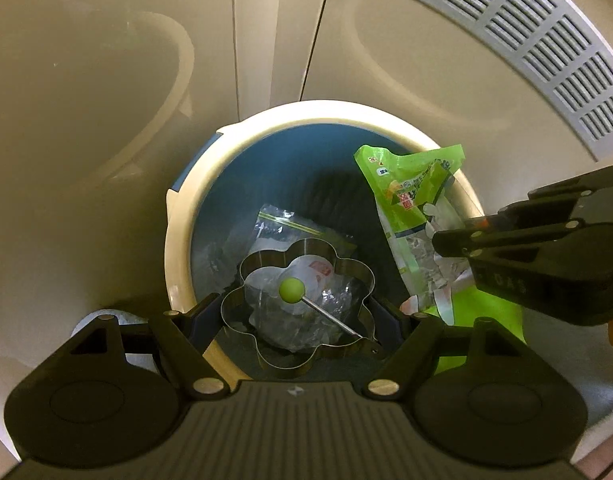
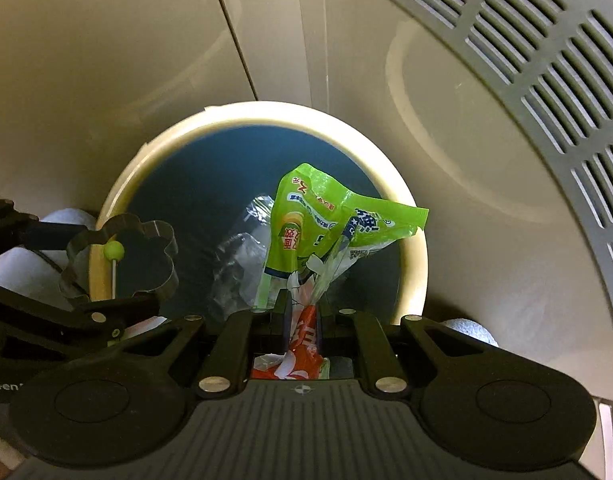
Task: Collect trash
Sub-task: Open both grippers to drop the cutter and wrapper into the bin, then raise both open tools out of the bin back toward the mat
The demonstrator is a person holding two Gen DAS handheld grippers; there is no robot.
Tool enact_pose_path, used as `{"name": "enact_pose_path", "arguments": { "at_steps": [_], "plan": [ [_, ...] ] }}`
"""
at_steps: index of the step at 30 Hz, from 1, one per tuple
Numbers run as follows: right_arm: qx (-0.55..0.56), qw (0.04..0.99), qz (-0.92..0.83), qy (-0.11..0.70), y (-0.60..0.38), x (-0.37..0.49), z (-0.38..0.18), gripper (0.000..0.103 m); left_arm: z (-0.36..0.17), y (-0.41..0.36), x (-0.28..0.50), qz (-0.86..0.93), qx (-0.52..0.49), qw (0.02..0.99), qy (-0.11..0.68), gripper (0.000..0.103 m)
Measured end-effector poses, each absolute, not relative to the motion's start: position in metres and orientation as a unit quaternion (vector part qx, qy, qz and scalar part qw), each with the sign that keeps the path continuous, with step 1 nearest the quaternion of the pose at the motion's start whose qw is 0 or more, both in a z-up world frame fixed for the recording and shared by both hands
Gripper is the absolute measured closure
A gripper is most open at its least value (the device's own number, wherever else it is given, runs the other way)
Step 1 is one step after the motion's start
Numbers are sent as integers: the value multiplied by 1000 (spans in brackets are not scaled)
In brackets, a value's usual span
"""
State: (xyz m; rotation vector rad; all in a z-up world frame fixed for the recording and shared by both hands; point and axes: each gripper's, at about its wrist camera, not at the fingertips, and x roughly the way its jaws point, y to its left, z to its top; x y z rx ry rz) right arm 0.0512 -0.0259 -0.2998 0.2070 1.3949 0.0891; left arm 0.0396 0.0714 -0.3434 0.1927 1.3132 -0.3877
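Steel flower mould is clamped across our wide left gripper above the bin; the right gripper pinches the green wrapper. Risk: released together, the wrapper may snag the rim.

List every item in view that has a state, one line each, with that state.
Trash bin: open, no lid on it, clear plastic trash at the bottom.
Flower-shaped metal ring: held over the bin by the left gripper, jaws wide across it.
Green snack wrapper: crumpled, pinched by the right gripper, hanging over the bin mouth.
Clear zip bag: crumpled, lying inside the bin.
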Motion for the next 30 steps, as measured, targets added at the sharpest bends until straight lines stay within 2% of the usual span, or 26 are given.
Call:
{"name": "enact_pose_path", "arguments": {
  "at_steps": [7, 9, 11, 13, 19, 22, 30],
  "plan": [
    [112, 745, 36, 656, -28, 62, -313, 86, -352, 64, 45, -171, 108, 753, 627, 20],
    [130, 739, 35, 660, -33, 63, -315, 77, -354, 60, 48, -172, 115, 743, 636, 17],
    [145, 735, 29, 662, -36, 63, -315, 48, -356, 58, 49, -174, 120, 737, 642, 4],
    [151, 737, 26, 659, -38, 64, -315, 39, -354, 58, 47, -176, 120, 736, 642, 2],
    [160, 741, 20, 651, -46, 57, -301, 36, -341, 63, 42, -177, 120, 744, 633, 2],
    [159, 750, 20, 642, -47, 50, -288, 30, -326, 69, 37, -181, 108, 754, 622, 1],
    [147, 796, 31, 586, -49, 23, -225, 22, -271, 83, 7, -185, 83, 795, 572, 1]
  ]
}}
